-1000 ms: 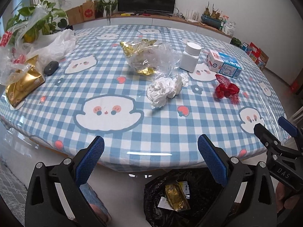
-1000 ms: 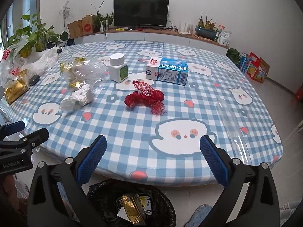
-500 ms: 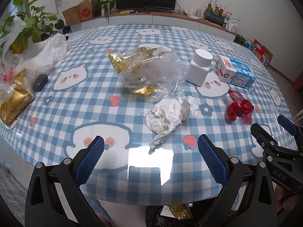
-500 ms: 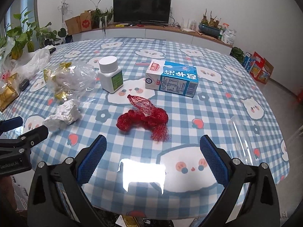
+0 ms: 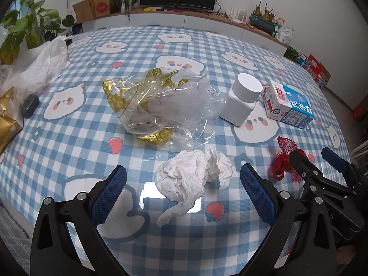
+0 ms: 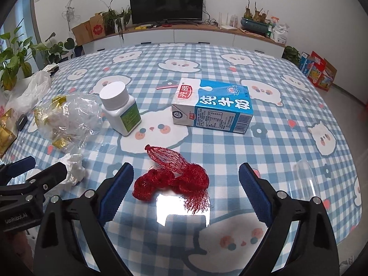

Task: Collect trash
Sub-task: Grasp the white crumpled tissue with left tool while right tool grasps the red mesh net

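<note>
A glossy blue-and-white checked tablecloth [image 5: 80, 138] printed with cartoon faces is seen covering the tabletop. Toward its left edge a thin white plastic bag [image 5: 39, 69] is slumped, and nearer the middle a crinkled clear bag [image 5: 161, 108] holding gold foil pieces is spread. Close to the near edge, a crumpled white tissue [image 5: 191, 177] lies between the widely parted blue ribbed pads of the left gripper [image 5: 183, 192], untouched. A white squarish plastic bottle [image 6: 120, 107] with a round cap stands upright farther in, and a blue-and-white rectangular milk carton [image 6: 212, 108] is laid on its side beside it. A bunched red mesh net [image 6: 171, 180] lies between the spread fingers of the right gripper [image 6: 185, 193], whose jaws have just been narrowing slightly without contact.
</note>
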Available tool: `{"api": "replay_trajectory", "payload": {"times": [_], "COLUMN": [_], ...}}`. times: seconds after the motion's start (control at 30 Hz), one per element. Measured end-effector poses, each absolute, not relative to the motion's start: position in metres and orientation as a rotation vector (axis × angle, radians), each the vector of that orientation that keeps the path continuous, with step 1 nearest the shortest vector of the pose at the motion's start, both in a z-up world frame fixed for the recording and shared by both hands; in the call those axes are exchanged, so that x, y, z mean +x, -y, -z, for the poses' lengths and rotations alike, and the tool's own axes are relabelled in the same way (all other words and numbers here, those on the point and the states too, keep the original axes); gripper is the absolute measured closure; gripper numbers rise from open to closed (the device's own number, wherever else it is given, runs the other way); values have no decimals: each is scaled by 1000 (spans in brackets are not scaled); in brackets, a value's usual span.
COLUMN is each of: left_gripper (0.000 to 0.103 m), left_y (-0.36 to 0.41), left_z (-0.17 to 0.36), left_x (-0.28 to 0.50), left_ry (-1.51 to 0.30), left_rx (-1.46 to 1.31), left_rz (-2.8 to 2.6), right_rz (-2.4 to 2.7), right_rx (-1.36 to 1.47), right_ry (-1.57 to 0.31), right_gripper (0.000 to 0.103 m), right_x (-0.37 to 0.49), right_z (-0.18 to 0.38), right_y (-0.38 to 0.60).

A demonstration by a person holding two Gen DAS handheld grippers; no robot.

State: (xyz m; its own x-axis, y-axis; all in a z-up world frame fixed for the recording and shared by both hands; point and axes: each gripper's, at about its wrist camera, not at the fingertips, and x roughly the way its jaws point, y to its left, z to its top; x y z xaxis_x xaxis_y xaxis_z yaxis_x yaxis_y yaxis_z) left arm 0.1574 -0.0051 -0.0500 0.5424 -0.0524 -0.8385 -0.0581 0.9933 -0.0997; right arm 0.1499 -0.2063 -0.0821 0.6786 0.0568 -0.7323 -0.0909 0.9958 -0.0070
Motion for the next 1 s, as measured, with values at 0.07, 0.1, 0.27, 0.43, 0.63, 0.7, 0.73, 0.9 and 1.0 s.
{"api": "replay_trajectory", "payload": {"times": [0.07,0.1,0.27,0.43,0.63,0.7,0.73,0.9,1.0], "left_gripper": [7,7,12,20,28,34,38,61,75], "left_y": [7,7,7,9,8,9,10,12,12], "left_z": [53,55,65,76,81,81,80,78,78], "left_x": [161,161,164,167,168,169,168,167,167], "left_ry": [-1007,-1009,-1034,-1064,-1060,-1057,-1055,-1050,-1049], "left_rx": [-116,-115,-110,-91,-75,-65,-59,-47,-42], "left_rz": [-9,-10,-25,-28,-41,-46,-46,-41,-40], "right_rz": [-87,-88,-92,-107,-115,-118,-118,-126,-130], "right_rx": [-38,-37,-45,-43,-40,-34,-33,-27,-27], "right_ry": [-836,-844,-872,-889,-899,-900,-898,-894,-890], "right_gripper": [19,21,29,35,45,49,50,62,67], "right_x": [153,155,159,161,162,162,162,162,162], "right_z": [86,87,96,102,104,103,103,102,101], "right_y": [206,206,205,203,203,204,204,206,206]}}
